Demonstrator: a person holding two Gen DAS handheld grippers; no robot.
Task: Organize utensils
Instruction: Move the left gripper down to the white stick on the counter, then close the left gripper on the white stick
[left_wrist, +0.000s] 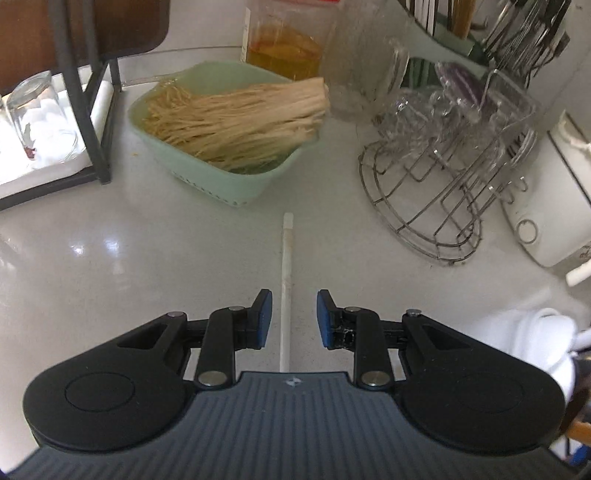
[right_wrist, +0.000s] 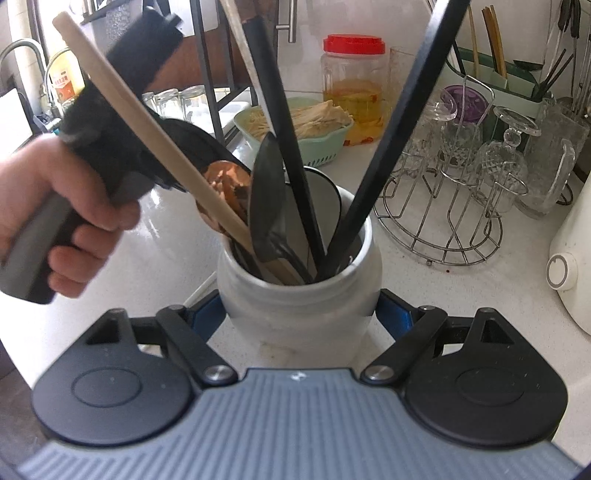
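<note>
Glossy white counter (left_wrist: 147, 258), matt white ceramic crock (right_wrist: 299, 295) — wire-metal rack (left_wrist: 436, 206), wooden spoon handle (right_wrist: 147, 122).

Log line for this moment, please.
left gripper: open, white stick on counter between its fingers, not touching | right gripper: clamped on white jar of utensils | step: pick up stick

Bright, soft daylight glares off the glossy surface (left_wrist: 110, 258) at near left, while fisheye bending curves the edges and motion blur smears the far basket (left_wrist: 229, 136) and the hand (right_wrist: 55, 206).
</note>
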